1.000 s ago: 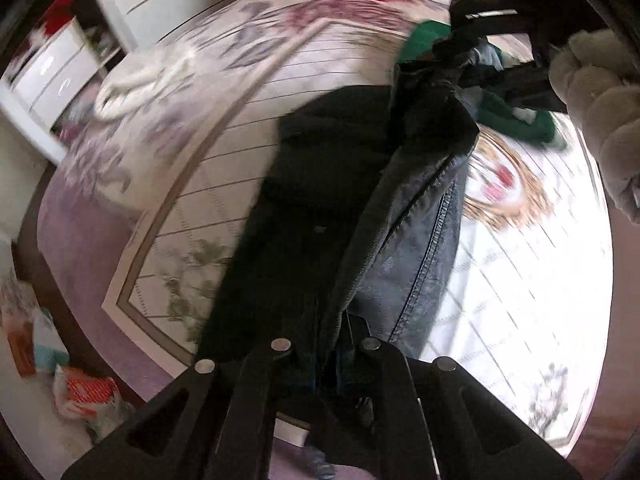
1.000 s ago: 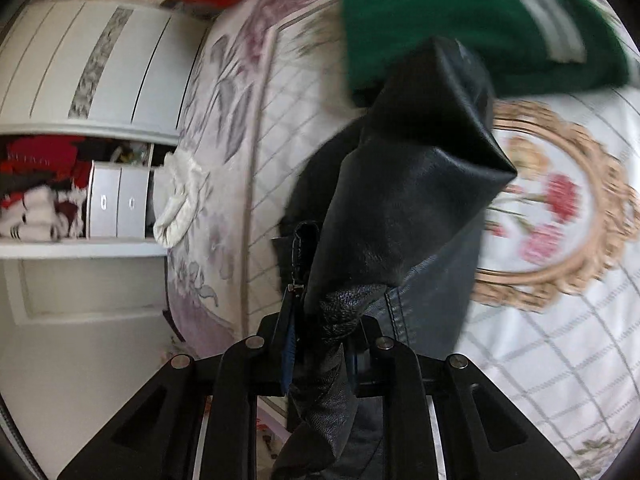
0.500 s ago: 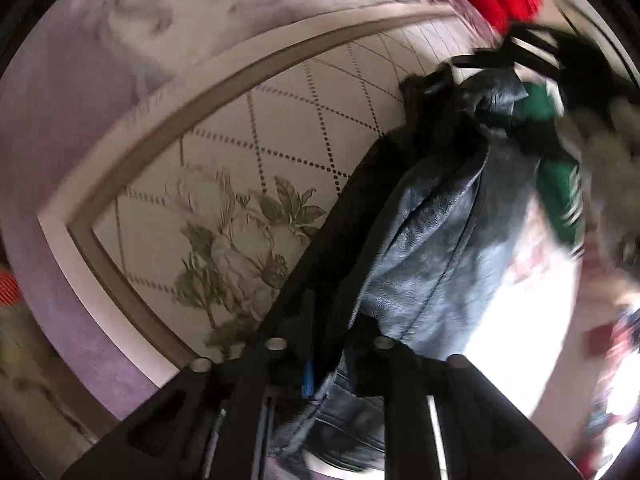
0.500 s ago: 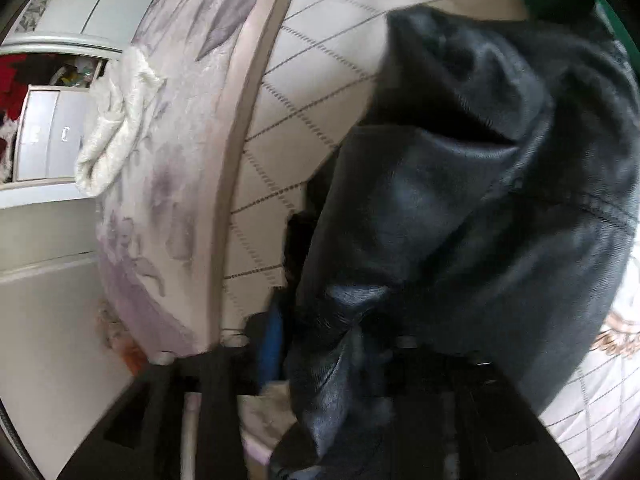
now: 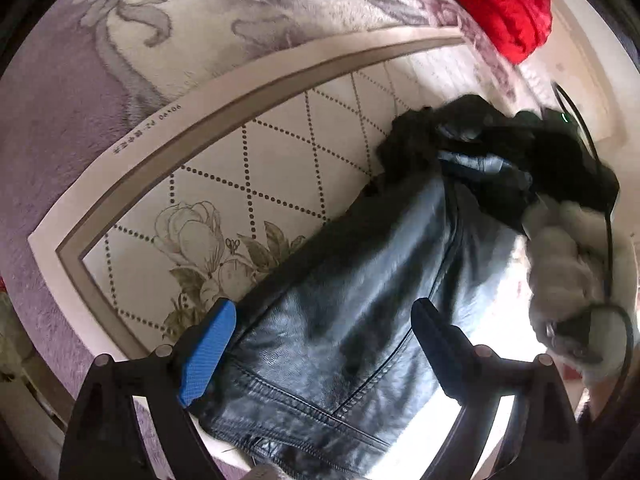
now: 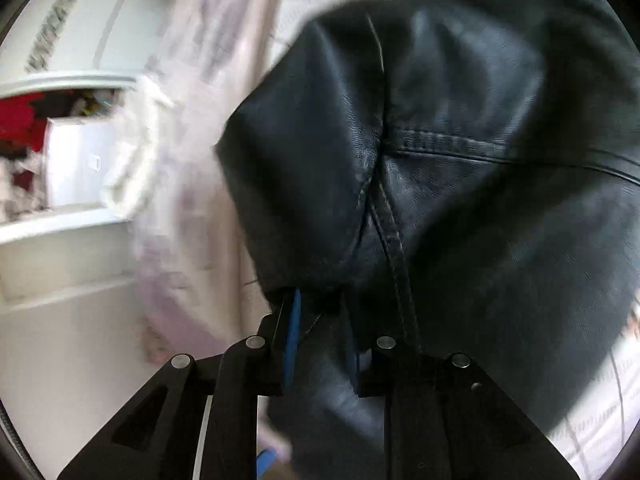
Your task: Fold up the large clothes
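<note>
**Black leather jacket down on the bed cover**

Leather jacket (image 5: 348, 312) lies on the cream, diamond-patterned bed cover (image 5: 280, 152). Left gripper (image 5: 320, 340): jaws have just been opening, now wide apart; the jacket's hem lies between them, pads off it. Right gripper (image 6: 320, 344): jaws have just been closing, narrow, with a fold of the jacket (image 6: 440, 160) between the blue pads, seemingly pinched, though the view is blurred. Farther off, a fuzzy pale glove (image 5: 568, 272) holds the right tool. Red garment (image 5: 500, 4) at the far edge. Open cupboard (image 6: 60, 160) beyond.
</note>
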### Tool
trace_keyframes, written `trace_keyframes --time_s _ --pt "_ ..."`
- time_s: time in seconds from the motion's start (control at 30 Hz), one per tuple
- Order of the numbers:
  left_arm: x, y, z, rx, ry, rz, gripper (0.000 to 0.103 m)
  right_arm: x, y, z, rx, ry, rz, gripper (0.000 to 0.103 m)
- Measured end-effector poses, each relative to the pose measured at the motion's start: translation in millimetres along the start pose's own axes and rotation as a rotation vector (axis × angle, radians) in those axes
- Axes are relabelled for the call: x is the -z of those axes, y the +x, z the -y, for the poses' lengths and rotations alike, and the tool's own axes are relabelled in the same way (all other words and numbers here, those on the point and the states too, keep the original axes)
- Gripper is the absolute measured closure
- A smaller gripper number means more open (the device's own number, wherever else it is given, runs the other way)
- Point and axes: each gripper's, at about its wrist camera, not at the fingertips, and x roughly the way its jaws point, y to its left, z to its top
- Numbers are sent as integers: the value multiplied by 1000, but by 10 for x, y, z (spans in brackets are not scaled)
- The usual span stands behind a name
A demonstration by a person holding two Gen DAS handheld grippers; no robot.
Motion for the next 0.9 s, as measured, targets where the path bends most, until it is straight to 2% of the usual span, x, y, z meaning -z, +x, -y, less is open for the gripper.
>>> trace_keyframes --time_s 0.07,0.17,0.2,0.23,0.27,0.33,0.37,0.4,0.47,0.53,0.57,0.6,0.63,0.67,0.73,0.77,0.83,0.9 --pt "-35 78 24 -39 26 -2 14 -77 122 45 -39 22 -5 80" --pt "-76 137 35 -33 35 -5 14 -98 -64 51 -115 7 -49 79" --pt "-90 150 48 -32 40 -7 14 -66 -279 105 -135 -9 -29 76" --pt "-104 159 74 -30 52 -8 14 -46 -420 160 -123 -14 3 60" --pt "-116 164 100 -32 59 -4 14 -3 -716 293 -71 -23 87 39" --pt "-145 160 147 -34 77 -2 14 46 -1108 570 79 -11 220 20" --pt "-155 170 179 -35 89 0 14 36 -1233 741 181 18 264 19" --pt "-159 170 202 -38 93 4 14 -1 -1278 919 227 56 289 19" --pt "-217 190 278 -38 105 12 14 -130 -1159 1266 178 132 258 19" --pt "-254 195 352 -47 120 30 14 -262 -890 1494 17 161 195 18" --pt "-265 170 394 -59 137 45 14 -273 -840 1504 -4 151 206 18" --pt "-273 153 428 -72 151 56 14 -249 -881 1460 -21 100 281 23" --pt "-282 145 454 -82 159 65 14 -213 -888 1436 -44 90 299 63" --pt "-295 139 487 -90 166 75 14 -137 -946 1492 -74 125 315 75" --pt "-290 98 525 -109 175 81 14 76 -1094 1630 -140 205 366 86" --pt "-276 65 551 -113 179 78 14 302 -1225 1761 -154 282 401 87" --pt "-234 16 603 -115 190 69 14 721 -1401 1967 -129 404 450 87" --pt "-174 -19 682 -127 214 65 14 1391 -1597 2297 -83 586 462 86"
